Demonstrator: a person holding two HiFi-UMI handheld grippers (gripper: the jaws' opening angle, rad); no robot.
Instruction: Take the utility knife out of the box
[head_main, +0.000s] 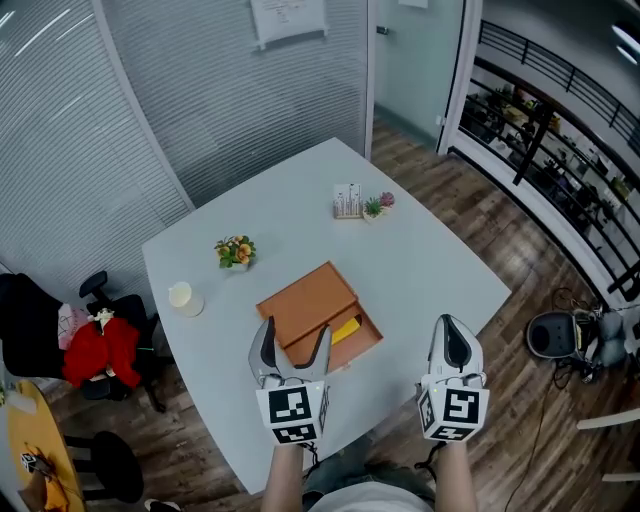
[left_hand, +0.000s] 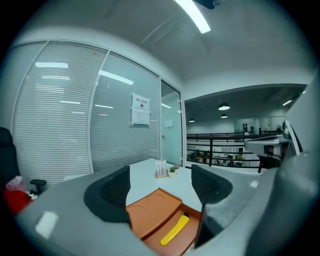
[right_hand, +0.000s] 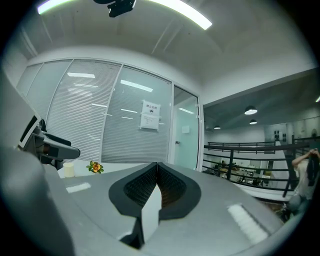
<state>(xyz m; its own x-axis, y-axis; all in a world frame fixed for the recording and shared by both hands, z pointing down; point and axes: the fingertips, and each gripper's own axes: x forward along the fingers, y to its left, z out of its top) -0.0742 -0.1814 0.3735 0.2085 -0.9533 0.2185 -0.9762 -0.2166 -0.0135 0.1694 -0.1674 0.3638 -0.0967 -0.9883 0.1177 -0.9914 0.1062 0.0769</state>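
Note:
An orange-brown box (head_main: 318, 316) lies on the white table (head_main: 440, 270), its lid slid back toward the far left. A yellow utility knife (head_main: 346, 329) rests in the uncovered near part (left_hand: 174, 230). My left gripper (head_main: 293, 343) hovers open just in front of the box's near edge, jaws wide with nothing between them; the box (left_hand: 155, 212) and knife show through its gap. My right gripper (head_main: 455, 342) hangs shut over the table's near right edge, empty, well to the right of the box.
A small flower pot (head_main: 235, 251) and a white cup (head_main: 184, 297) stand left of the box. A card holder (head_main: 347, 203) with a little plant (head_main: 377, 206) sits at the far side. A chair with red cloth (head_main: 95, 350) is at the left.

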